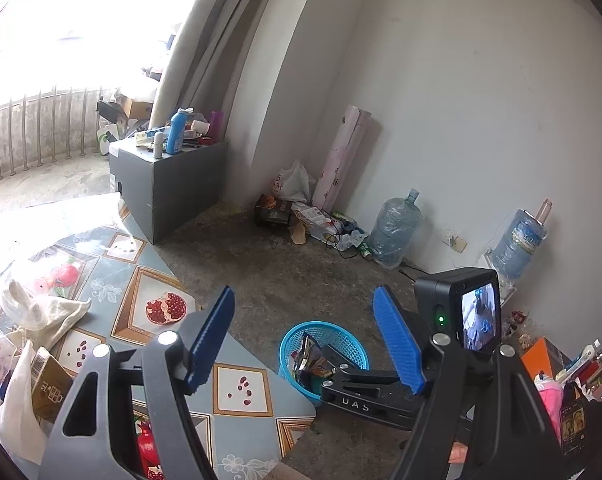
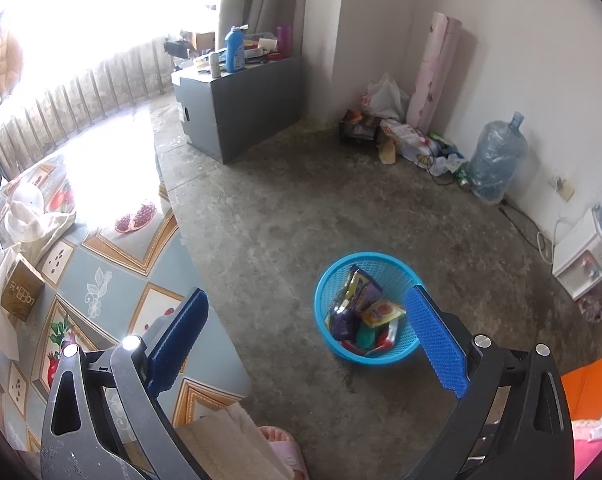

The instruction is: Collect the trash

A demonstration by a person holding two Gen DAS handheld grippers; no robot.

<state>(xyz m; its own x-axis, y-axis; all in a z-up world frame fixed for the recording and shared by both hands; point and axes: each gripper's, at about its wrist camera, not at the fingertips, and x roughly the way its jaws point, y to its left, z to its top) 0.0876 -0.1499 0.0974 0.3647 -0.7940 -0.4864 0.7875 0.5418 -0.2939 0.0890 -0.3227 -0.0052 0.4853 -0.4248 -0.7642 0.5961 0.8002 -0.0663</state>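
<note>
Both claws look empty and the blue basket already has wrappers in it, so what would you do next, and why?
Probably swing the open left gripper back toward the table: the small cardboard box lies there, and the basket has room.

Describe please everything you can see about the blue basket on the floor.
The blue basket is a round, open-topped bin that looks like plastic, with mesh walls and a solid rim. It stands upright on the bare concrete floor, just off the corner of the table with the patterned cloth. Inside lie crumpled snack wrappers, purple, yellow, green and red, below the rim. Nothing else touches it; both hand-held grippers hang open above.
</note>
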